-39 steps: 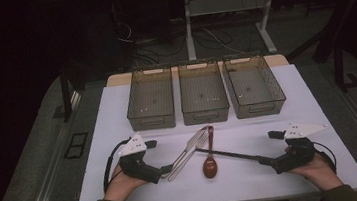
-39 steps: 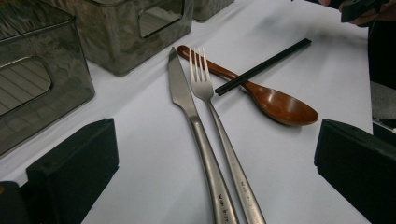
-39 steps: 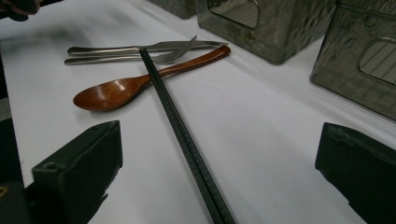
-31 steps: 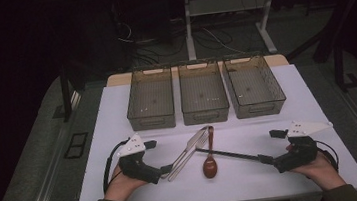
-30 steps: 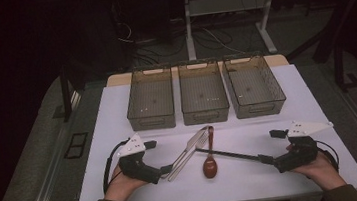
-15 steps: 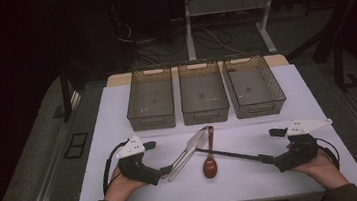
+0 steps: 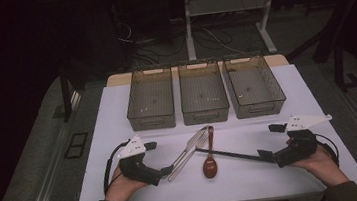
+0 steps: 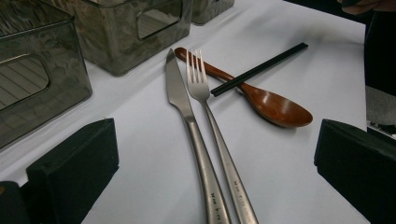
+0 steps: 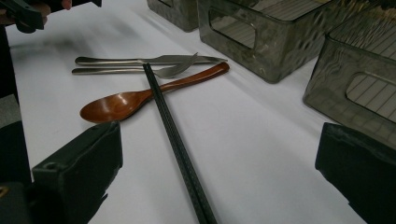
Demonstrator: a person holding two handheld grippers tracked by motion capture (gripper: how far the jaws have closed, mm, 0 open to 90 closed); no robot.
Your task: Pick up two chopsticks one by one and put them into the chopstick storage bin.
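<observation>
A steel knife (image 8: 180, 98) and fork (image 8: 201, 88) lie side by side on the white table (image 7: 119, 127). A brown wooden spoon (image 7: 210, 165) lies next to them, and a black chopstick (image 7: 227, 155) rests across its handle. My left gripper (image 7: 165, 171) sits at the near ends of the knife and fork. In the left gripper view it is open (image 8: 217, 172), with both handles running between its jaws. My right gripper (image 7: 267, 155) sits at the chopstick's right end. It is open (image 9: 219, 172) too, and the chopstick (image 9: 173, 135) runs between its jaws untouched.
Three smoky clear bins stand in a row at the back: left (image 7: 152, 114), middle (image 7: 205, 110), right (image 7: 257, 105). All three look empty. A hand holds each gripper near the table's front edge. Dark floor surrounds the table.
</observation>
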